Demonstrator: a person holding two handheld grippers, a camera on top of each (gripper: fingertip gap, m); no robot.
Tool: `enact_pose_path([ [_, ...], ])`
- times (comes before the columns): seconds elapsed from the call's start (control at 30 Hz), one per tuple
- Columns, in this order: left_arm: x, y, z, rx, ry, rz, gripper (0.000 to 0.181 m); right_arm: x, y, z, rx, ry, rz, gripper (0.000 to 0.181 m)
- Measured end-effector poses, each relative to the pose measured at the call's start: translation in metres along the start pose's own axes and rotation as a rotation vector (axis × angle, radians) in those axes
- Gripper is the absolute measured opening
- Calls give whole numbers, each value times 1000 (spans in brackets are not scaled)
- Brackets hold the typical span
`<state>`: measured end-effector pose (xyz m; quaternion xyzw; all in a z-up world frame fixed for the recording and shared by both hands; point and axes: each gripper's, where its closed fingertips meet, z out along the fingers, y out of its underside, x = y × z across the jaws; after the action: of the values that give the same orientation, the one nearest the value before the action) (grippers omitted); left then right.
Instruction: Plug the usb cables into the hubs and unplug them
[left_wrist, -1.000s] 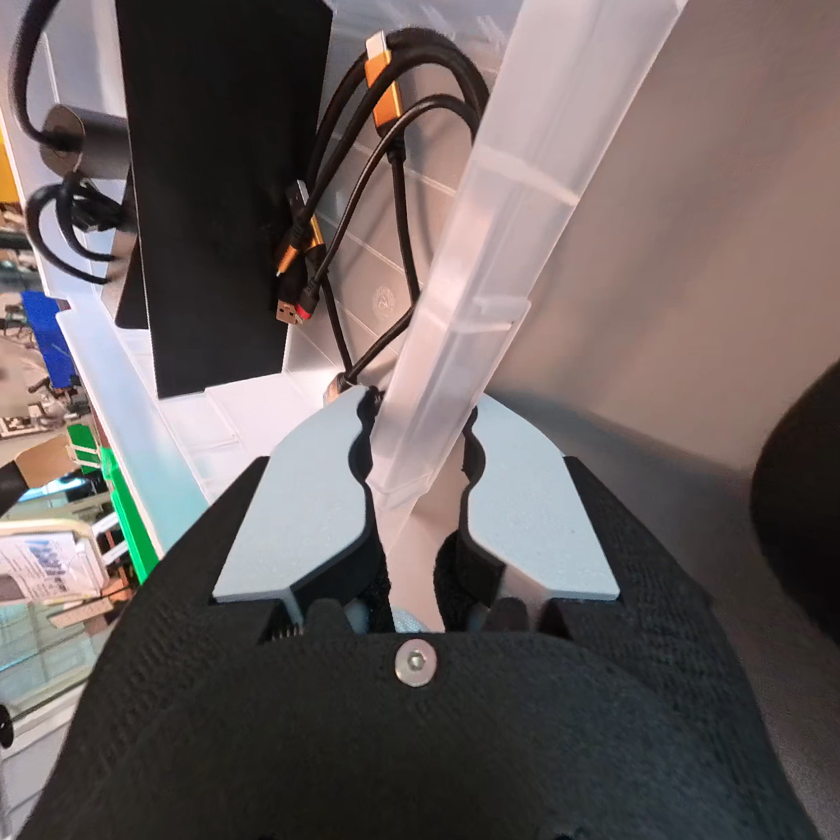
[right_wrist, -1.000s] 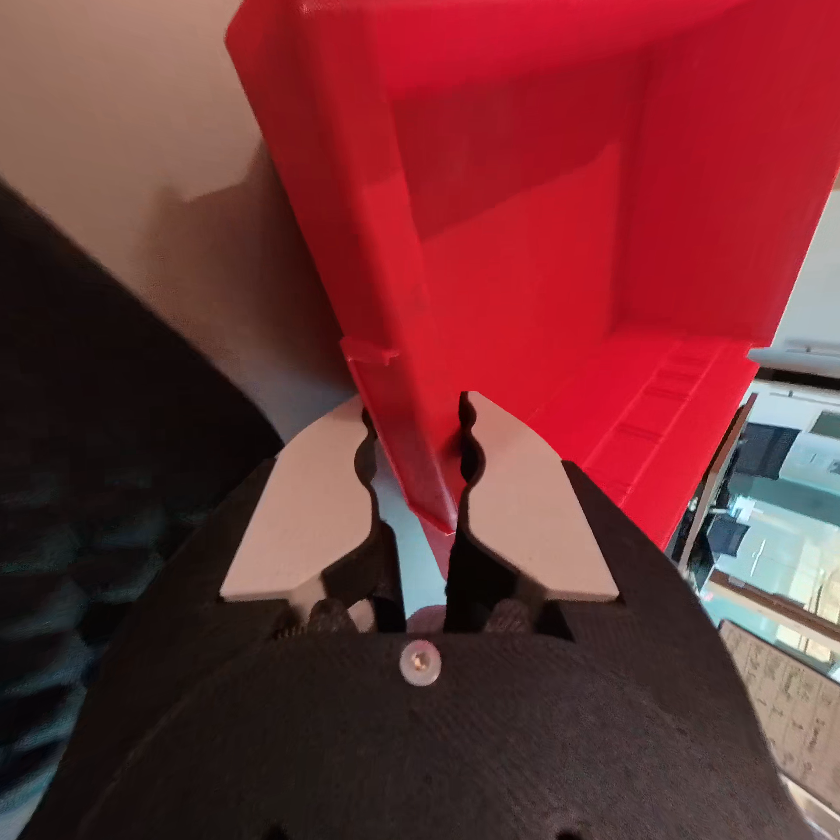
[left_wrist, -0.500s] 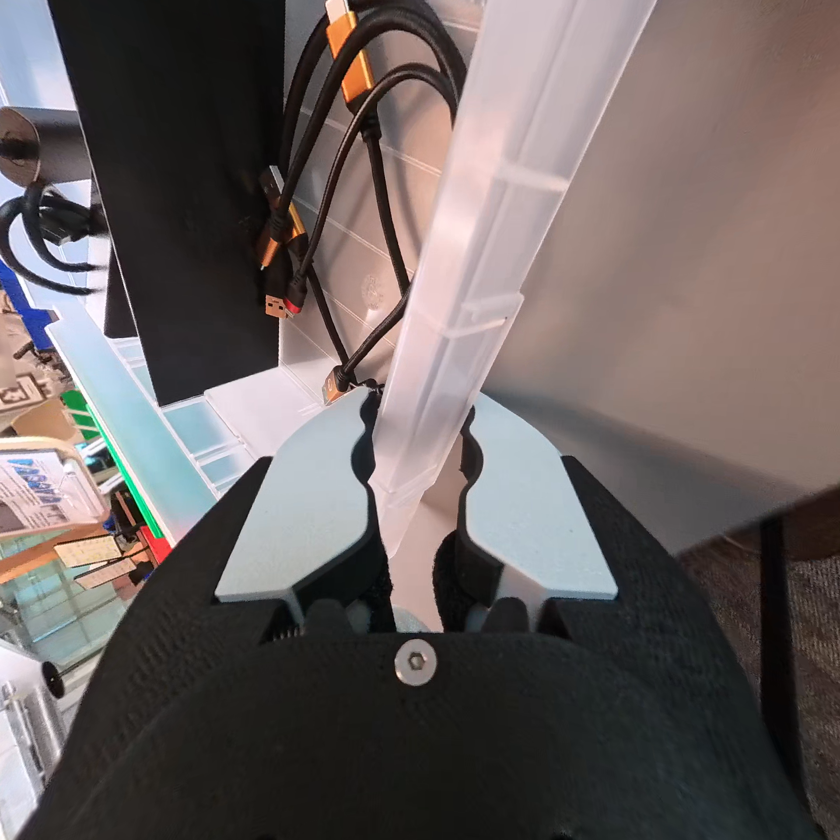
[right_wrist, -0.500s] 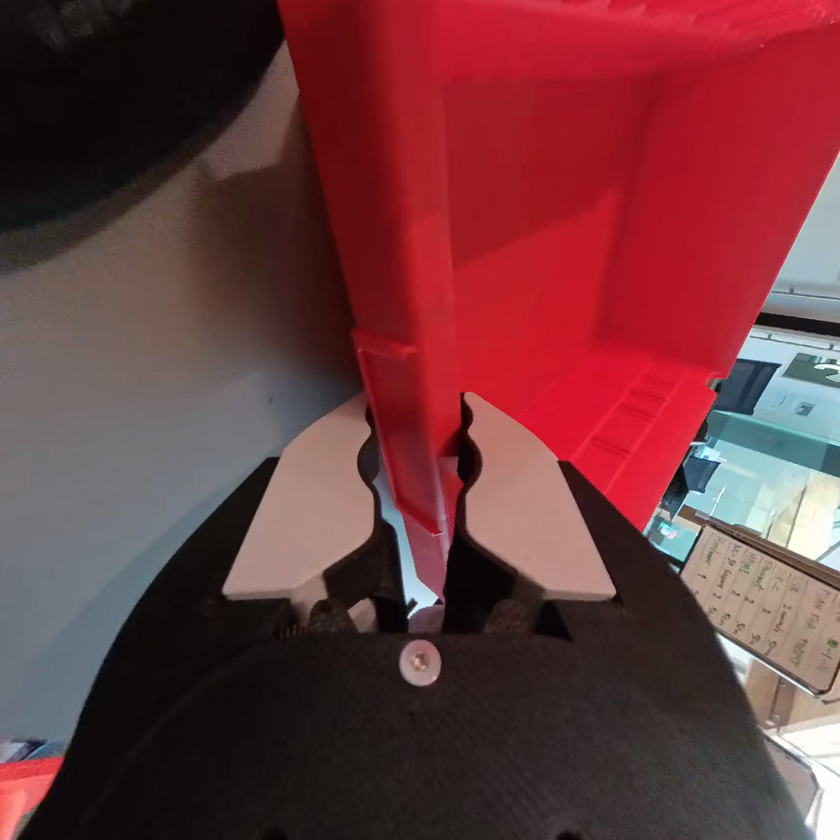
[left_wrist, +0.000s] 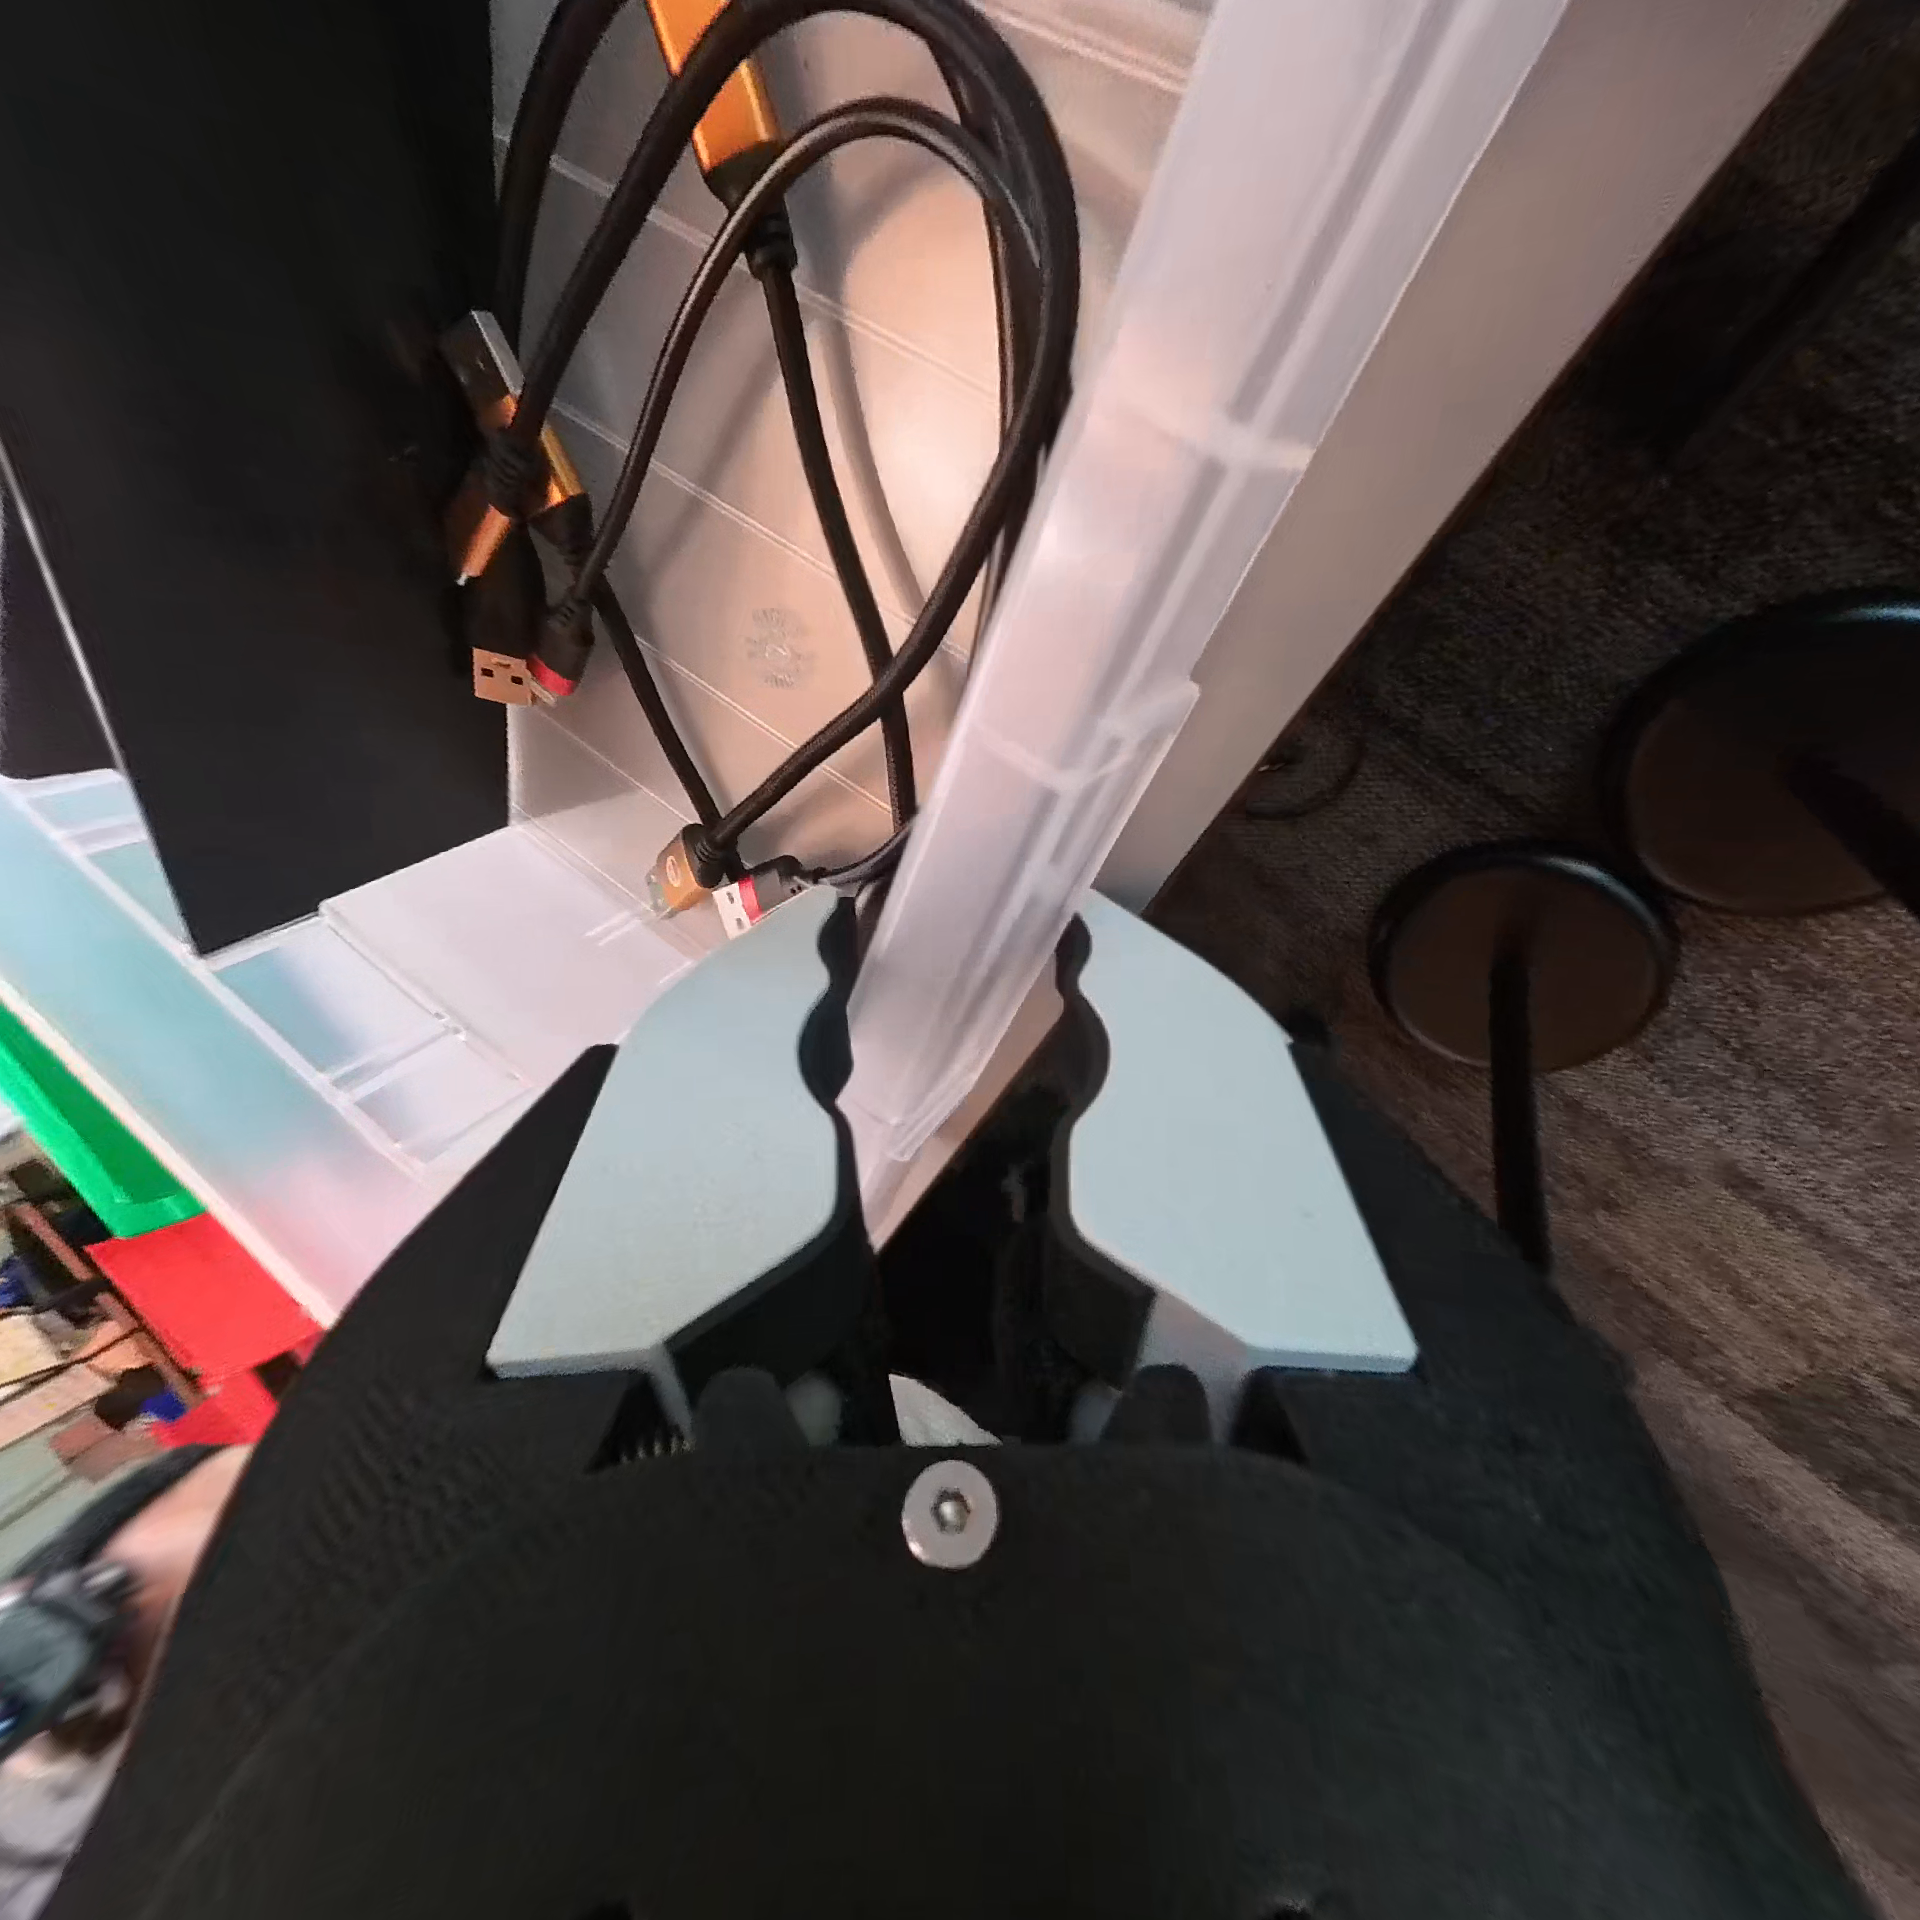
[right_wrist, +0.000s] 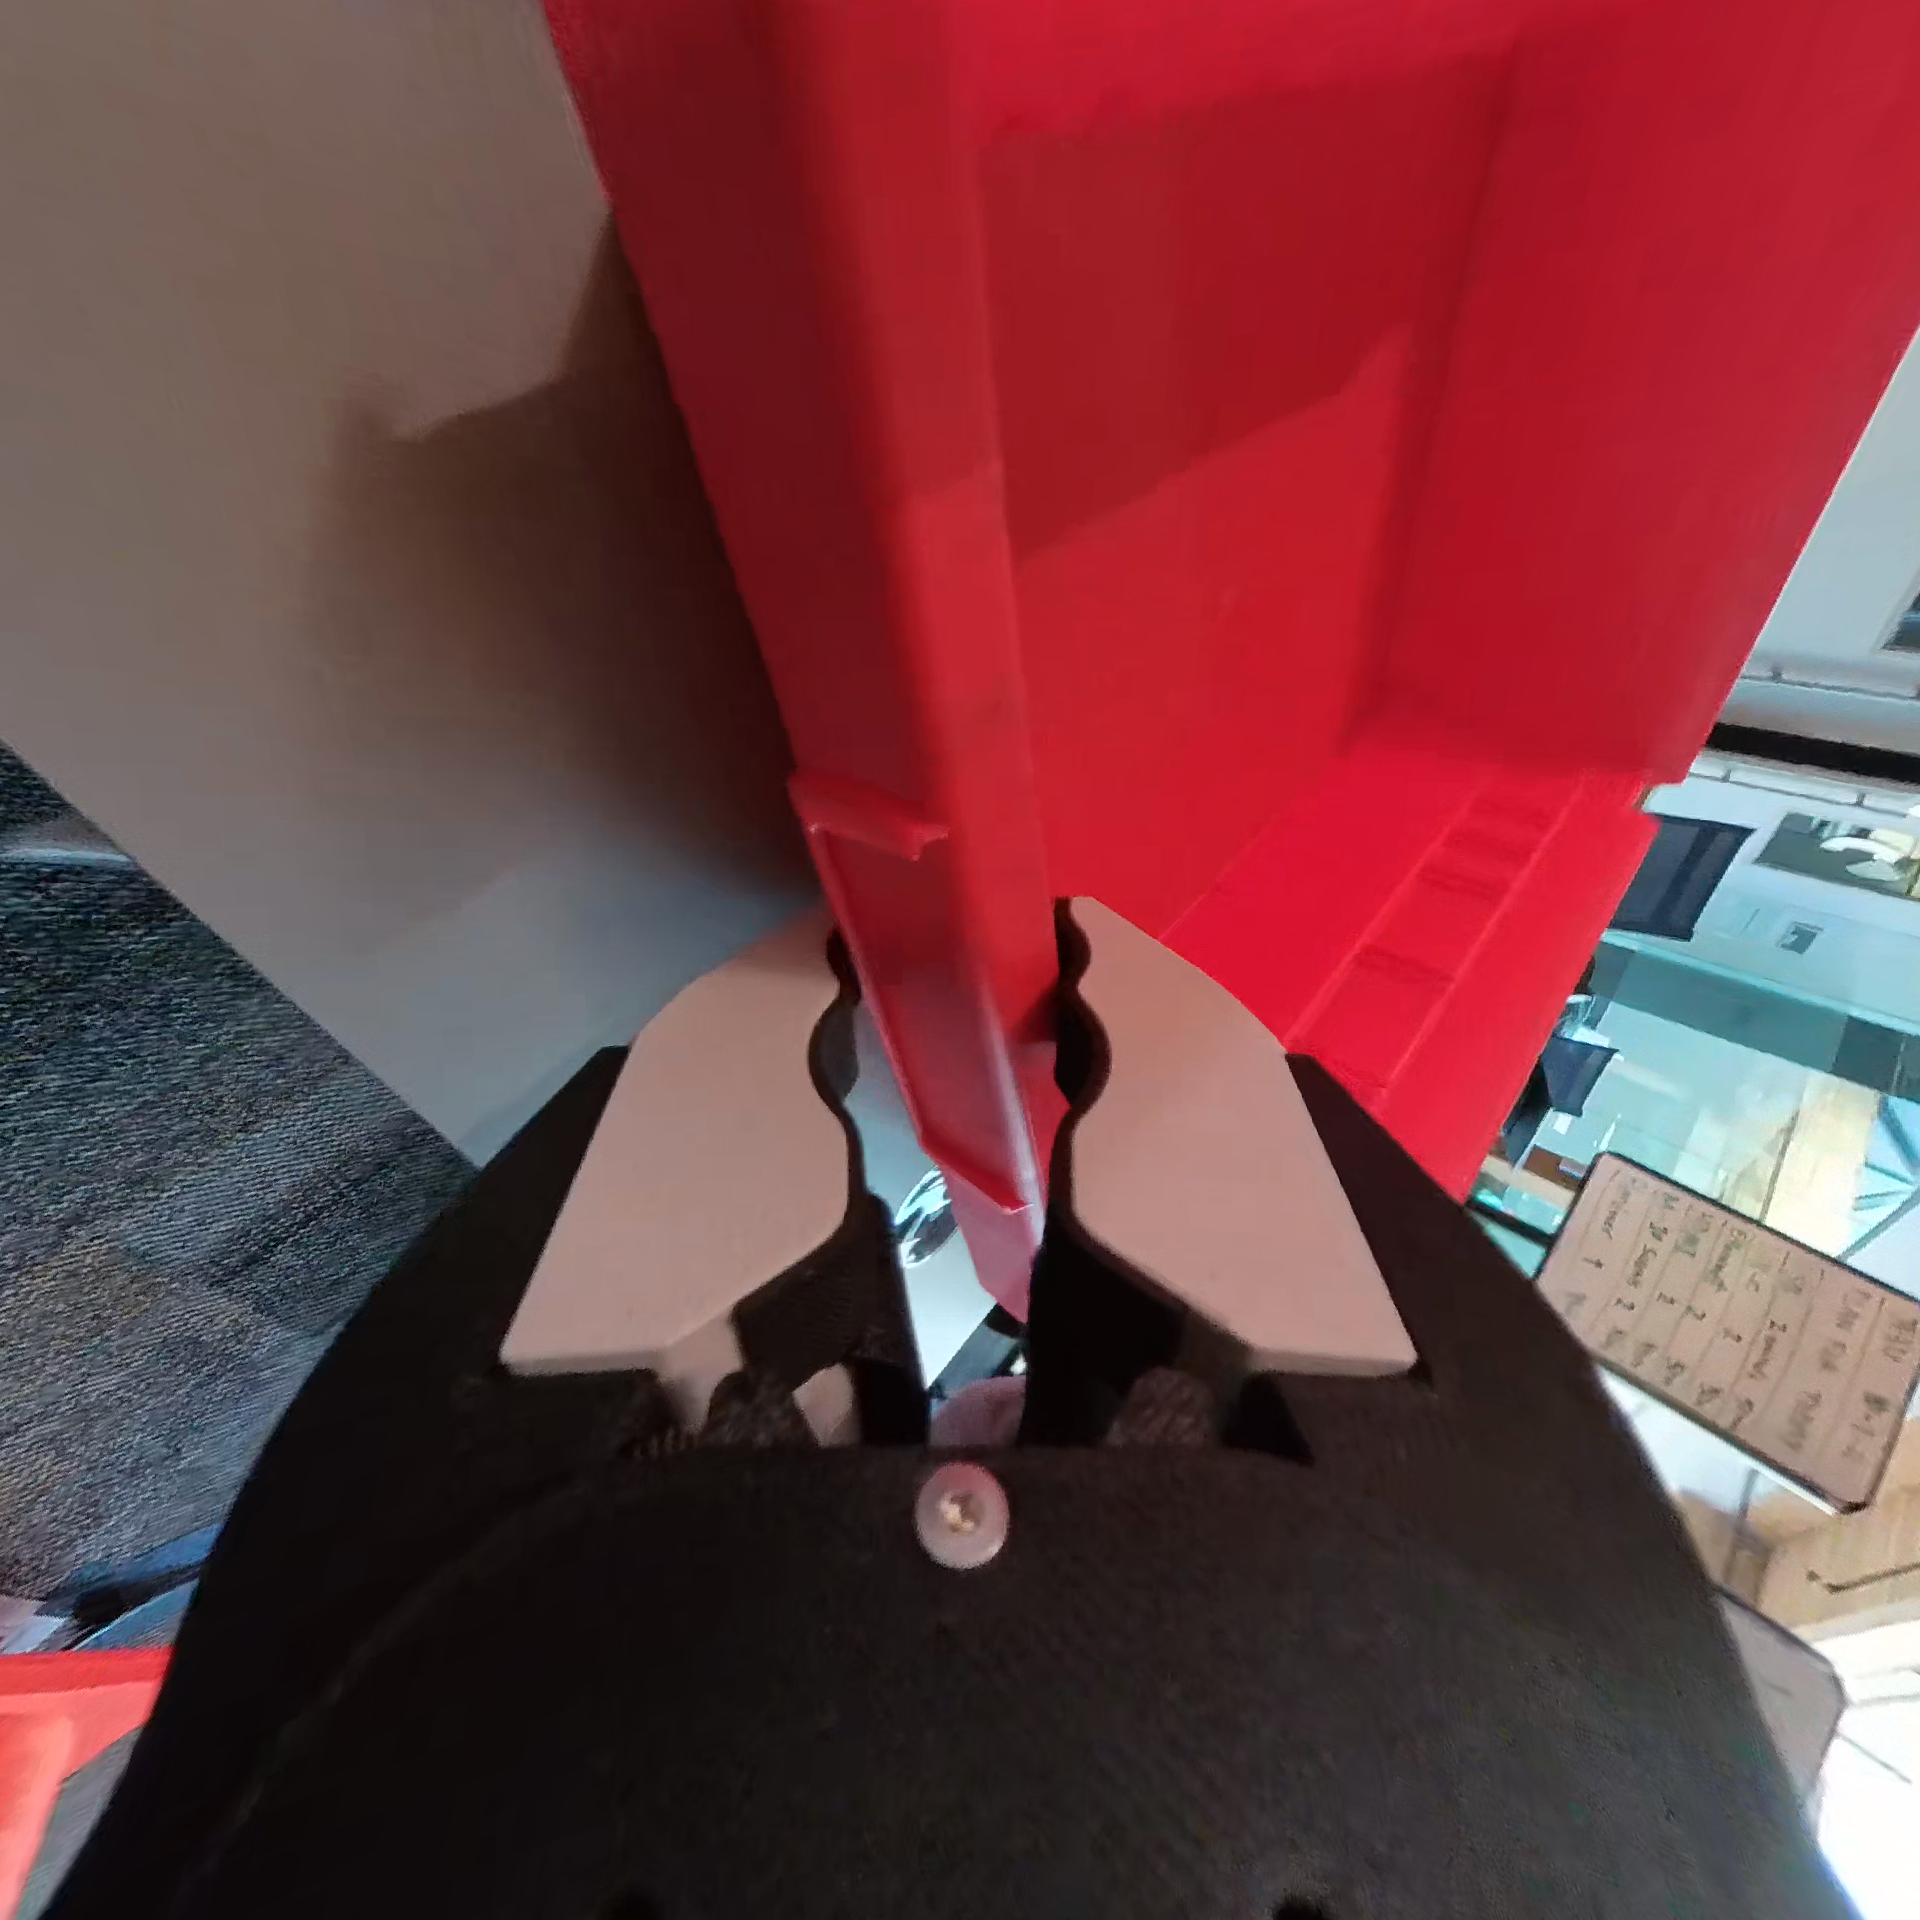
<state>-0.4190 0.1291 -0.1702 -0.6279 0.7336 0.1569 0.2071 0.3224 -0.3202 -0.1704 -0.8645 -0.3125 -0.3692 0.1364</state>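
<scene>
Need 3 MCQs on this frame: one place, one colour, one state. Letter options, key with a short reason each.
1. Where do the USB cables lie?
A. Inside the clear bin
B. Inside the red bin
C. On the carpet

2. What colour is the bin clamped by the right gripper?
A. Green
B. Red
C. Clear

3. How does the left gripper stand?
A. Wide open, holding nothing
B. Shut on a USB plug
C. Shut on the clear bin's wall

Key:
1 A: the black cables with orange and red plugs rest against the floor of the clear bin.
2 B: the fingers pinch the side wall of the red bin.
3 C: the translucent wall runs down between both fingers.
</scene>
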Motion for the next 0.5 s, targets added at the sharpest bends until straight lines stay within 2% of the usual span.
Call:
enact_pose_path([
  [0.1,8,-15,-8,116,95,-129,44,3,-3,-10,62,-19,131,53],
  [0.17,4,-33,-25,281,117,-204,48,14,-14,-29,185,-6,267,65],
  [0.23,-9,-53,-51,476,80,-256,55,37,-30,-58,372,77,414,72],
  [0.3,-26,-77,-83,716,12,-288,63,66,-57,-102,664,216,529,83],
  [0.37,-41,-94,-113,912,-61,-319,78,94,-80,-159,1020,421,612,93],
  [0.43,-66,-101,-140,1073,-199,-408,100,111,-93,-215,1355,607,683,99],
  [0.5,-95,-102,-164,1214,-371,-526,110,116,-101,-249,1606,713,753,103],
])
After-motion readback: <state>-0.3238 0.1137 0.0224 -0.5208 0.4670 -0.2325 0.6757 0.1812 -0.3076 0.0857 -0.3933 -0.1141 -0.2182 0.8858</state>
